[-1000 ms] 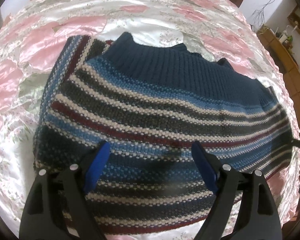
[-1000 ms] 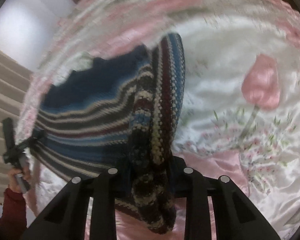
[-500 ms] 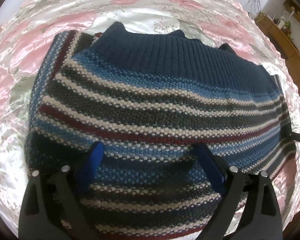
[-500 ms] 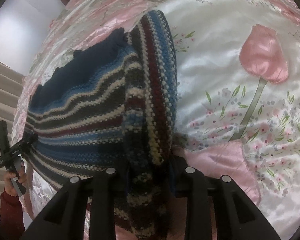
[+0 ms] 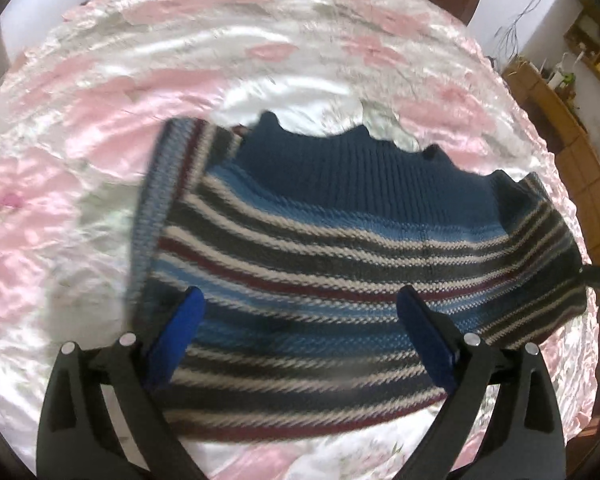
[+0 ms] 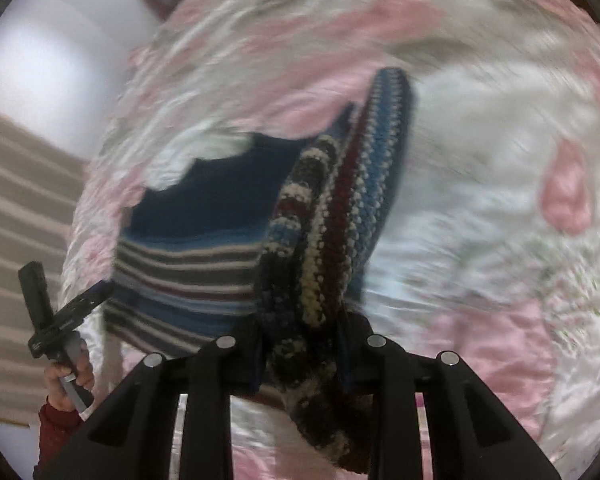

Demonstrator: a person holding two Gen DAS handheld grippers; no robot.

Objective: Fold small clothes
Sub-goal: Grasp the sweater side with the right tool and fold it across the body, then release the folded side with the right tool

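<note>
Your left tongs (image 5: pixel 298 320) are spread wide above the striped sweater (image 5: pixel 340 264), gripping nothing, while your right tongs (image 6: pixel 300 344) are pressed together on a bunched edge of it. The sweater lies on the pink-and-white floral bedspread (image 5: pixel 100 120), its stripes and long axis running across the left view, its navy ribbed band (image 5: pixel 360 172) pointing away from you. In the right view, your left hand (image 6: pixel 70 376) shows at the sweater's far end.

Left wrist view: close above, looking down along open fingers over striped sweater (image 5: pixel 340 264) on pink floral bedspread (image 5: pixel 100 120). Right wrist view: very close at sweater edge, facing sideways across it. Shared by 2 views: sweater, bedspread.
</note>
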